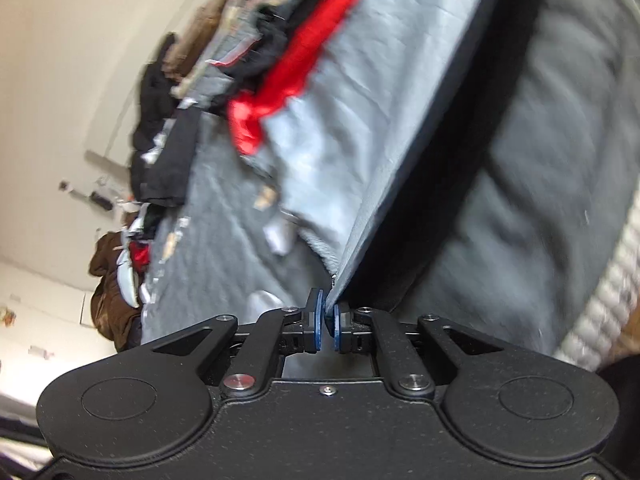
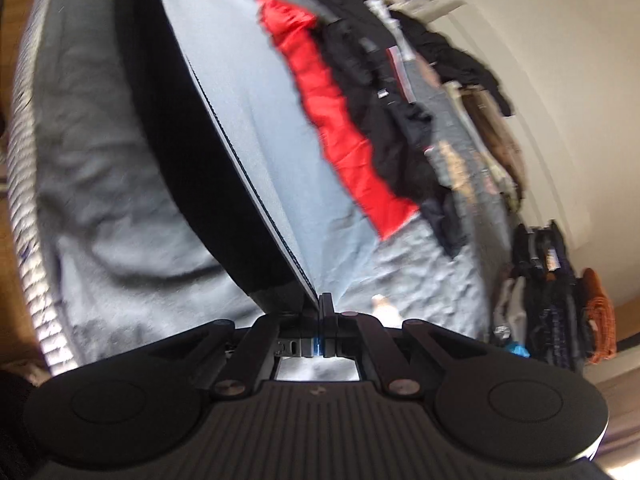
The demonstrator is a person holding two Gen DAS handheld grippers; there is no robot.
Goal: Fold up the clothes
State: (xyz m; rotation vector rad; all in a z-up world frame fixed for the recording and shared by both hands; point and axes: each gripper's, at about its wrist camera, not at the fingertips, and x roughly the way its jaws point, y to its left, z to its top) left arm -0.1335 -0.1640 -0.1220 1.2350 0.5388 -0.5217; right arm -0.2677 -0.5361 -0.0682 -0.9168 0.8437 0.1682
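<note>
Motion blur smears both wrist views: pile of clothes unresolved into single garments, lifted grey garment cut off at frame top, small items on far wall too blurred to identify.

1. The left gripper pinches the near edge of a stretched garment, which runs away from it above the bed
2. The right gripper clamps another edge of the same garment
3. A pile of clothes lies on the bed behind the garment
4. A wall stands behind the pile
</note>
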